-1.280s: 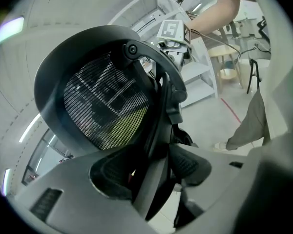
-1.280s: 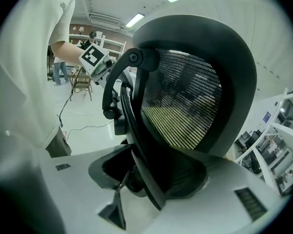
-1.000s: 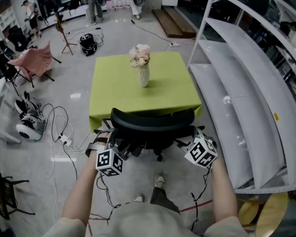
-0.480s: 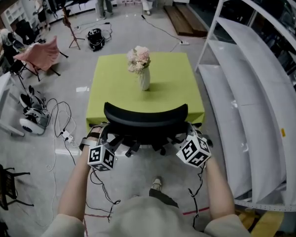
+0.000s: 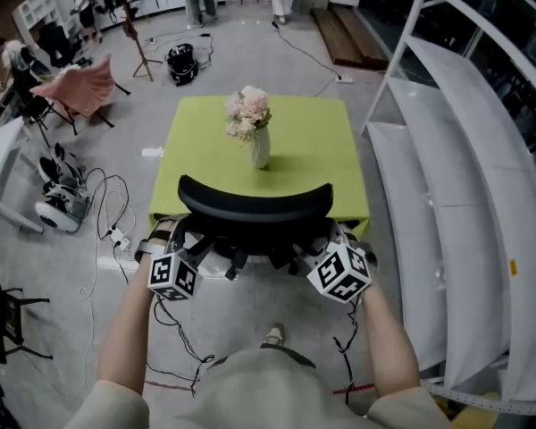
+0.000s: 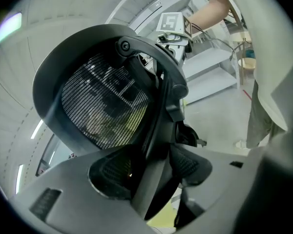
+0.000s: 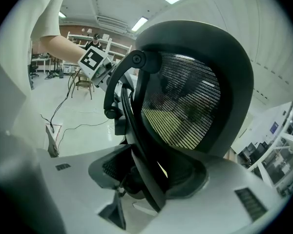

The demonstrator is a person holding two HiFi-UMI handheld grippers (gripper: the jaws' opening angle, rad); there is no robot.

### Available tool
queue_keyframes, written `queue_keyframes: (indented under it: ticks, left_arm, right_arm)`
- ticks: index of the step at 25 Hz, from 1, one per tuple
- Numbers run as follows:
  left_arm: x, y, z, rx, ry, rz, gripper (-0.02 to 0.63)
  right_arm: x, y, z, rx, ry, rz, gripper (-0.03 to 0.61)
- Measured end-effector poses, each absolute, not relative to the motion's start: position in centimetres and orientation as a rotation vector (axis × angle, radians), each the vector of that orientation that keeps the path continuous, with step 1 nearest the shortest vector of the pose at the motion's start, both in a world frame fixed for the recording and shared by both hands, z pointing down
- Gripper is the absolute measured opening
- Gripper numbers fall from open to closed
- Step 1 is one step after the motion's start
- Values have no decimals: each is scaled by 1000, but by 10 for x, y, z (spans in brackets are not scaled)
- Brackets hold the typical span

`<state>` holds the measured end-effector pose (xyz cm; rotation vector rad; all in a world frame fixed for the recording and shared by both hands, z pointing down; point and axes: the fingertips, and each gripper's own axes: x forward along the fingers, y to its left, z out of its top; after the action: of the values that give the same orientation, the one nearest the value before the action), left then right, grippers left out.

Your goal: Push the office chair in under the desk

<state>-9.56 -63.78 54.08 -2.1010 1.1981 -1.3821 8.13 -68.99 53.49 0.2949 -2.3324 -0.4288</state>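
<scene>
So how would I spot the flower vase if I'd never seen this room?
Find the bright green desk in the middle of the grey floor, just beyond the black office chair. Near its centre stands a white vase of pale pink flowers, the only thing on the desk.

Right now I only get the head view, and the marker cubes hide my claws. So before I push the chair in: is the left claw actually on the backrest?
Observer: Yes. In the left gripper view, the left claw has the edge of the backrest frame between its jaws, and they appear to be closed on it.
Operator: And the right one?
Observer: Same. The right claw straddles the opposite edge of the frame, with a jaw on each side.
Operator: What is the backrest panel like?
Observer: It is see-through mesh. In the right gripper view, the colour of the green desk shows through it.
</scene>
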Motion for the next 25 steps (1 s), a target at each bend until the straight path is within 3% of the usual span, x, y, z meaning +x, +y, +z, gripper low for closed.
queue_keyframes:
  ticks: [25]
  left_arm:
    - [-99,-646,529,-2265,1435,-1306,250]
  right_arm:
    - [79,-701,524,398,-2361,-349,193]
